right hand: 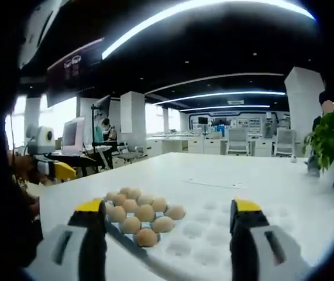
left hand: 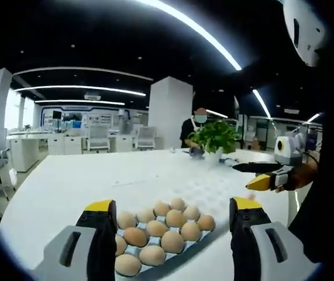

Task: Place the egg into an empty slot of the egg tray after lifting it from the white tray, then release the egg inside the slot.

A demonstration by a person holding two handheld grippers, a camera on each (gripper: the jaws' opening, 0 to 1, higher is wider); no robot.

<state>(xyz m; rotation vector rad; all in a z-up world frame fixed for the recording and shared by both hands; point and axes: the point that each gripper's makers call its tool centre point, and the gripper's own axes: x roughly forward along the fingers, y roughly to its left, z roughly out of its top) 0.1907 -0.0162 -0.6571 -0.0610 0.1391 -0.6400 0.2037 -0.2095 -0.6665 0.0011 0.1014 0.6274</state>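
Open-plan office, white table [left hand: 55, 187]. Eggs [left hand: 158, 229] sit grouped beside the empty egg tray [right hand: 213, 231]. Both the left gripper [left hand: 169, 237] and right gripper [right hand: 169, 237] gape apart, empty; picking up an egg probably comes next.

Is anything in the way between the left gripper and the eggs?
Nothing visible blocks it. In the left gripper view, the left gripper is open and raised above the table, with the eggs lying just beyond its jaws. The right gripper hovers off to the side, away from that path.
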